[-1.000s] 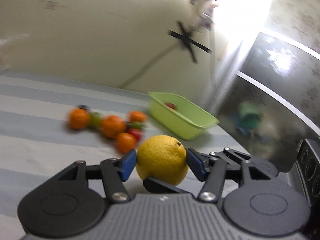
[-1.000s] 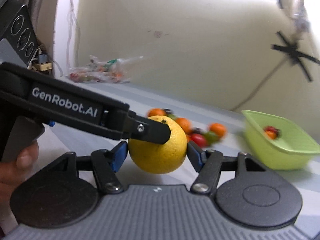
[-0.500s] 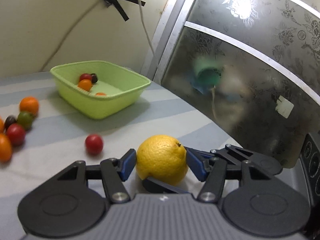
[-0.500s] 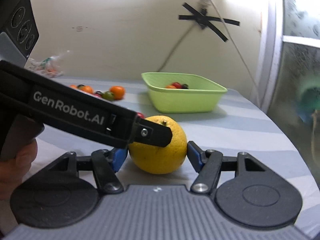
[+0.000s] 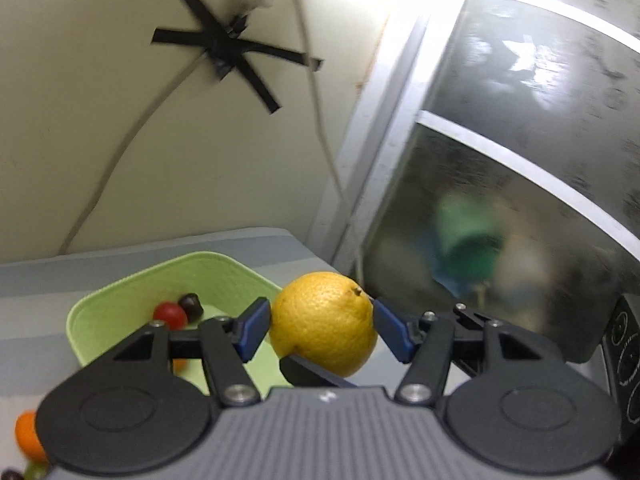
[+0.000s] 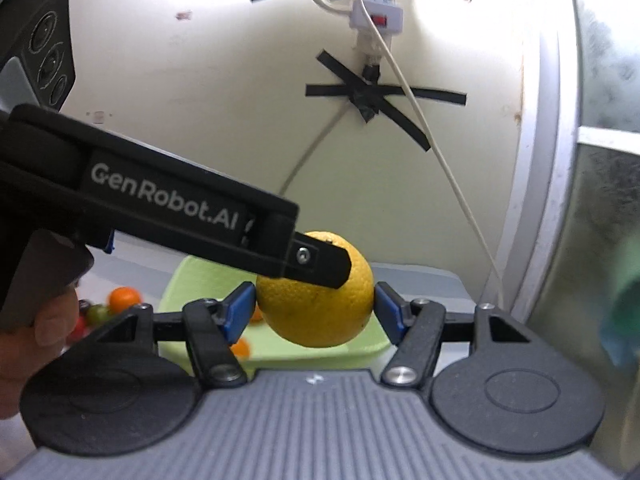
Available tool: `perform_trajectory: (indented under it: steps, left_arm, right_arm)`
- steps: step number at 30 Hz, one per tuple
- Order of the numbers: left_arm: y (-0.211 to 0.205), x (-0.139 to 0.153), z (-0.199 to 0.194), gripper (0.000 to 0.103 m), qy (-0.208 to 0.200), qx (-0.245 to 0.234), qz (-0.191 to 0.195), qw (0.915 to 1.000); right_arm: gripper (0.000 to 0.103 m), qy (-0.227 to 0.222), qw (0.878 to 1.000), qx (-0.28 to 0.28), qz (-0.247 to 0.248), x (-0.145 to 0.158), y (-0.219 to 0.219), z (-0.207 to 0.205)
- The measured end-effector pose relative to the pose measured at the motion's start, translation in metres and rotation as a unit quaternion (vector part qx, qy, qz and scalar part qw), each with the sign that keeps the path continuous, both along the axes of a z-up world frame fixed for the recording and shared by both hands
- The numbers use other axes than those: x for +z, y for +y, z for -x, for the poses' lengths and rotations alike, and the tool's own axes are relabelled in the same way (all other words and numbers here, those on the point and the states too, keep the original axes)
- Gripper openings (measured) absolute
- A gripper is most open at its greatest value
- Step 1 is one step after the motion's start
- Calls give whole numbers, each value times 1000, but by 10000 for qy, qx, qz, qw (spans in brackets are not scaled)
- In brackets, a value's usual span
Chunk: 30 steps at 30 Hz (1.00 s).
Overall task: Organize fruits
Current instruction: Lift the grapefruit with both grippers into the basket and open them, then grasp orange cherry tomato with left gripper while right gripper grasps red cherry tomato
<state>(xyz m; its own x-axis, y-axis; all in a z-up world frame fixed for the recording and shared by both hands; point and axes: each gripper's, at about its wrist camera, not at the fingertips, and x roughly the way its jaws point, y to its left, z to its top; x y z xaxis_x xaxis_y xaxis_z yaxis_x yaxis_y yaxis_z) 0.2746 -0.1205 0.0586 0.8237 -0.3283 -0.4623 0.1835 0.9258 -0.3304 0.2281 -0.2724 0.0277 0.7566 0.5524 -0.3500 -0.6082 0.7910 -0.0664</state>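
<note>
Both tongs are on the same fruit here. The left gripper [image 5: 322, 334] has its blue pads pressed to either side of the yellow lemon [image 5: 324, 322], clenched on it across its width, with the nub end up and to the right. In the right wrist view the right gripper [image 6: 314, 312] flanks the same lemon [image 6: 320, 312]; its right pad touches the skin and its left pad sits right at it, so I read that as a grip too, though how firm I cannot tell. The left gripper's black finger crosses the middle of that frame from the left and lies over the top of the fruit.

Outward now: the lemon is off the table, hanging in front of the green basket [image 5: 120, 292], which fills the lower left of the left view, directly behind and below the fruit. Inside it, a red tomato [image 5: 170, 316] and a dark one [image 5: 191, 305]. In the right view the basket [image 6: 192, 280] sits straight behind the lemon, lower centre.

That's the hinge: basket dead ahead and beneath, both grippers equally near. A short push forward and a release looks like the call. Loose fruit [image 6: 124, 298] waits at lower left.
</note>
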Motion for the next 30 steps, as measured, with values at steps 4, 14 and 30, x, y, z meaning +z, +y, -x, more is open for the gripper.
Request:
perform_trajectory:
  steps: [4, 14, 30]
  left_arm:
    - [9, -14, -23, 59, 278, 191, 101, 9994]
    - [11, -36, -37, 68, 751, 176, 117, 9969]
    - [109, 16, 182, 69, -448, 1039, -39, 9936]
  right_arm:
    - [67, 154, 9996, 143, 201, -10, 12, -20]
    - [68, 337, 9989, 164, 295, -26, 18, -30]
    - [39, 81, 9940, 517, -959, -8, -17, 103]
